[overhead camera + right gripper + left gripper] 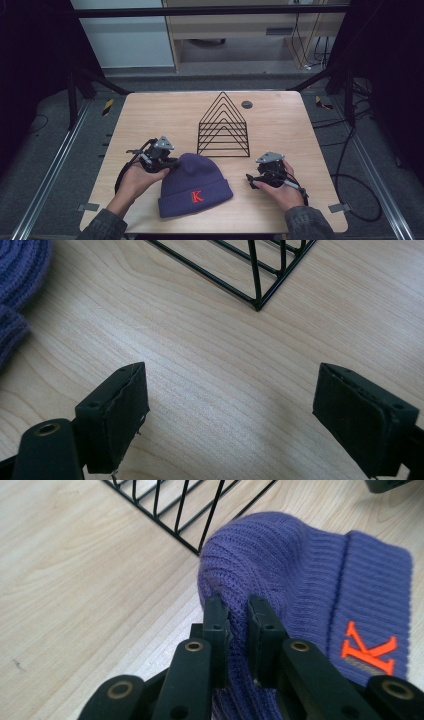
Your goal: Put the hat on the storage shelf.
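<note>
Left gripper (232,611) pinches the purple beanie's (300,575) crown, which lies on the table (150,115) just ahead of its jaws, while the right gripper (230,410) hovers wide apart beside it, so lifting toward the wire rack (223,127) seems next.

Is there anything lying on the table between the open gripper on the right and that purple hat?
Nothing visible does. Between the right gripper and the purple hat there is bare table. The black wire rack stands farther back, out of the way.
</note>
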Demonstrator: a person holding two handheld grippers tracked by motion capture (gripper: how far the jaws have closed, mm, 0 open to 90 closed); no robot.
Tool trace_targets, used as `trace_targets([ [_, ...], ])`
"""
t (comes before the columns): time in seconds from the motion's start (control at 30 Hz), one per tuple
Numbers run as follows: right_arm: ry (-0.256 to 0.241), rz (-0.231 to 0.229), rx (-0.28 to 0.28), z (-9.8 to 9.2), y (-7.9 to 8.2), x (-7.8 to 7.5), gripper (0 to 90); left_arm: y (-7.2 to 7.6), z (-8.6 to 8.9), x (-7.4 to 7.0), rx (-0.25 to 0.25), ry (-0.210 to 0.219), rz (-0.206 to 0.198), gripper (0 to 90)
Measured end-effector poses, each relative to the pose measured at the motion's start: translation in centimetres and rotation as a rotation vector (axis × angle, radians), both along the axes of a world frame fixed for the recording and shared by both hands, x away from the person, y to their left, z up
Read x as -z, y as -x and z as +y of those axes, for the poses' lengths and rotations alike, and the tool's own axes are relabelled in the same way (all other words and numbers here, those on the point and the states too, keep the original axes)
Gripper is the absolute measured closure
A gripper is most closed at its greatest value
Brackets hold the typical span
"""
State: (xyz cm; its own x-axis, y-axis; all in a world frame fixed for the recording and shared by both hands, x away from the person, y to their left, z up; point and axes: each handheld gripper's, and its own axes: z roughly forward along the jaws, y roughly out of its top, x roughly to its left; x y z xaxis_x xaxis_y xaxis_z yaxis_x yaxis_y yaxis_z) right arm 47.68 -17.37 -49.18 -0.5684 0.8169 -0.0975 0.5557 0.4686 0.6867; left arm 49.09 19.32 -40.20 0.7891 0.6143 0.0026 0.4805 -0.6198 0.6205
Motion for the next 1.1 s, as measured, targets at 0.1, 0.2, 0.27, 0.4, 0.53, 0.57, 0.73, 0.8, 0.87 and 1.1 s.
trace_targets([
  [0.1,0.000,0.001,0.000,0.0,0.0,0.0,14.6,0.3,0.0,-0.8,0.011,-0.003,-0.019,80.4],
  [0.2,-0.001,0.002,0.001,0.0,0.0,0.0,14.6,0.4,0.0,-1.2,0.016,-0.005,-0.031,80.5],
  [0.27,-0.002,0.005,-0.001,0.0,0.0,0.0,14.6,0.5,0.0,-1.7,0.022,-0.008,-0.038,80.5],
  [0.4,0.000,0.005,-0.001,0.0,0.0,0.0,14.6,1.1,0.3,-2.7,0.024,0.012,-0.060,80.5],
  [0.53,0.001,0.002,-0.001,0.0,0.0,0.0,14.7,1.6,0.3,-3.5,0.033,0.018,-0.082,80.5],
  [0.57,0.003,0.007,-0.001,0.1,0.0,0.1,14.7,1.8,0.3,-4.0,0.037,0.018,-0.093,80.5],
  [0.73,0.010,-0.002,-0.004,0.3,0.1,0.0,15.9,2.3,0.2,-5.3,0.056,0.016,-0.117,80.6],
  [0.8,0.034,-0.010,-0.016,0.4,0.2,0.0,16.2,2.5,0.2,-6.2,0.066,0.011,-0.133,80.7],
  [0.87,0.031,-0.010,-0.020,0.6,0.2,0.0,16.2,2.5,0.2,-7.0,0.075,-0.007,-0.152,80.7],
  [1.1,0.023,-0.017,-0.025,0.7,0.3,-0.2,16.4,2.3,0.4,-8.7,0.079,-0.034,-0.180,81.0],
])
